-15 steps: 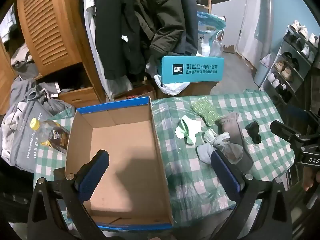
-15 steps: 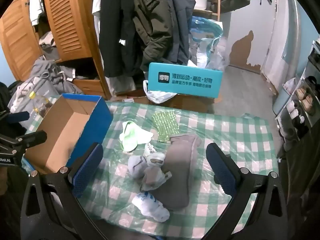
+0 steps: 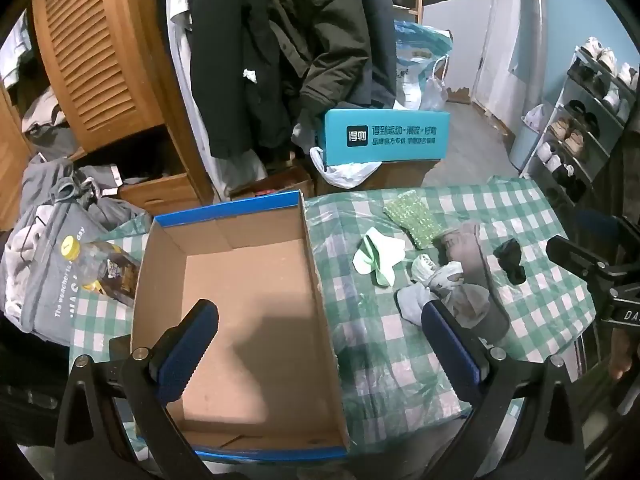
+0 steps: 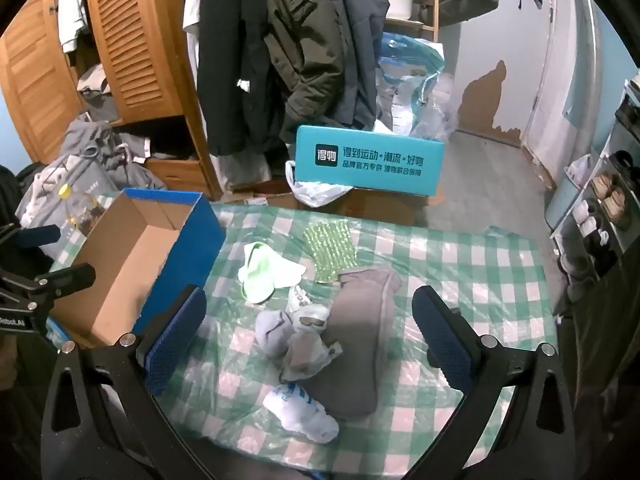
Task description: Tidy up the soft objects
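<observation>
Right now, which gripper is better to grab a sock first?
Probably the right gripper: it is open, with the sock pile between its fingers. The left gripper hangs open over the empty cardboard box.

A: What lies beside my cardboard box (image 3: 240, 300)?
B: It stands open and empty; right of it, a mint-green sock (image 4: 266, 270) lies flat, next to a green knit cloth (image 4: 330, 246).
A: And nearer me?
B: A long grey-brown sock (image 4: 360, 344) lies stretched out; crumpled pale grey socks (image 4: 296, 340) touch it, a white-blue one (image 4: 300, 410) nearest.
</observation>
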Motion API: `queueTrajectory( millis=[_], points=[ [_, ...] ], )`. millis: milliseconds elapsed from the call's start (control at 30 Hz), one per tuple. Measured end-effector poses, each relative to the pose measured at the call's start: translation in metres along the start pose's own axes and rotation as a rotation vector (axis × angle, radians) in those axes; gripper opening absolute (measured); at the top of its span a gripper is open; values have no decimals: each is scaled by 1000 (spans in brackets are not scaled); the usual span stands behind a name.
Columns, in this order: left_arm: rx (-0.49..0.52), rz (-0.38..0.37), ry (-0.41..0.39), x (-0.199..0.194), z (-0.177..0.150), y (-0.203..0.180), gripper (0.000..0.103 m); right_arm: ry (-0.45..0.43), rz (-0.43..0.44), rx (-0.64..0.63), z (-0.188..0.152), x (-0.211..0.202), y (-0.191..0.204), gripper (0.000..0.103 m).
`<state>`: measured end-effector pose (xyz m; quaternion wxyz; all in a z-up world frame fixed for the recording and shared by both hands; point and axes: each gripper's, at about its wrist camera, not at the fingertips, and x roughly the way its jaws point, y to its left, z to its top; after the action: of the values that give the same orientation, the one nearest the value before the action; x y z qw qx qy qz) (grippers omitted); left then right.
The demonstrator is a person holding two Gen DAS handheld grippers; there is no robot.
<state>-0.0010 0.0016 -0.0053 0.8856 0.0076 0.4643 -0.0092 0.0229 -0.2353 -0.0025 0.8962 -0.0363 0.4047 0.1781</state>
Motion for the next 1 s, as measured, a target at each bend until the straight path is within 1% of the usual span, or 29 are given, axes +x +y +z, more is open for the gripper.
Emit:
queueTrajectory(
  millis=[400, 533, 1000],
  points=[
    [-1, 3, 7, 3, 1, 1, 103, 1, 0, 1, -1, 1, 0, 101],
    [4, 7, 7, 3, -5, 0, 103, 1, 0, 0, -2, 1, -1, 101],
    [11, 14, 14, 6, -9, -4, 103, 3, 0, 0, -2, 2, -3, 101]
  ],
)
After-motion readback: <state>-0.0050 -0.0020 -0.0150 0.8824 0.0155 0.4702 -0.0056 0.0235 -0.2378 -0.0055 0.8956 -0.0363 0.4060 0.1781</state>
